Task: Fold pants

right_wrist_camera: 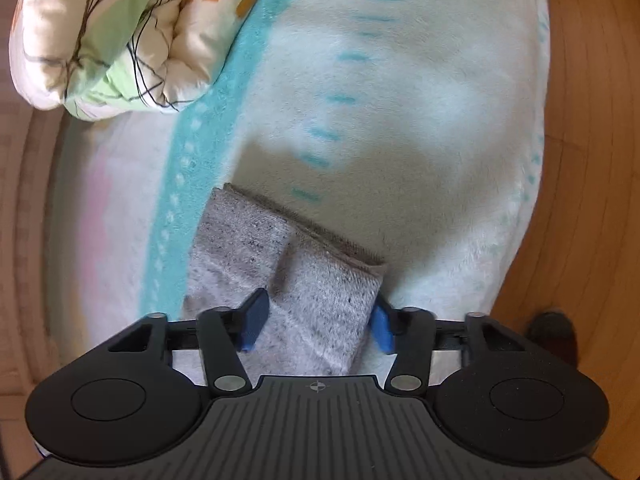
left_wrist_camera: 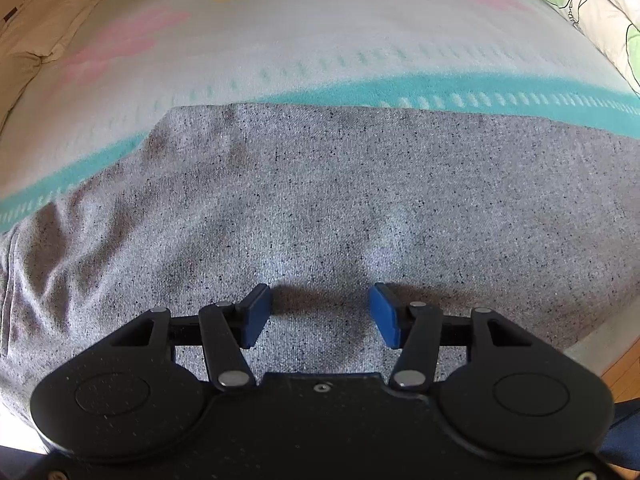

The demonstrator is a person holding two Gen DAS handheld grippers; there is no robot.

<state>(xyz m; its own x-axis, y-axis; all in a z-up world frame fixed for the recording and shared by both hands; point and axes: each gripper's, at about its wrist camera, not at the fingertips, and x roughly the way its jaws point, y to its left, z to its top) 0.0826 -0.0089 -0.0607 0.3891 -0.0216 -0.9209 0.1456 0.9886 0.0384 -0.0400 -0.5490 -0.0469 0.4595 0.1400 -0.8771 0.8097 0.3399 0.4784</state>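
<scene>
The grey speckled pants (left_wrist_camera: 320,208) lie spread on a bed covered by a pale blanket (left_wrist_camera: 280,52) with a teal band and pink and yellow patches.

In the left wrist view the left gripper (left_wrist_camera: 321,316) is low over a broad flat stretch of the fabric, its blue fingers (left_wrist_camera: 256,316) standing wide apart with nothing between them; a shadow lies on the cloth just beyond them. Only this view shows a tan bedding heap (left_wrist_camera: 44,24) at the far left.

The right wrist view shows what the other does not: the cuff end of the pants (right_wrist_camera: 296,272), with its ribbed hem toward the far side. The right gripper (right_wrist_camera: 318,322) has its fingers (right_wrist_camera: 254,318) wide, straddling the cuff; whether they touch the cloth cannot be told. A leaf-print quilt (right_wrist_camera: 108,36) lies far left, and wooden floor (right_wrist_camera: 580,160) shows on the right.
</scene>
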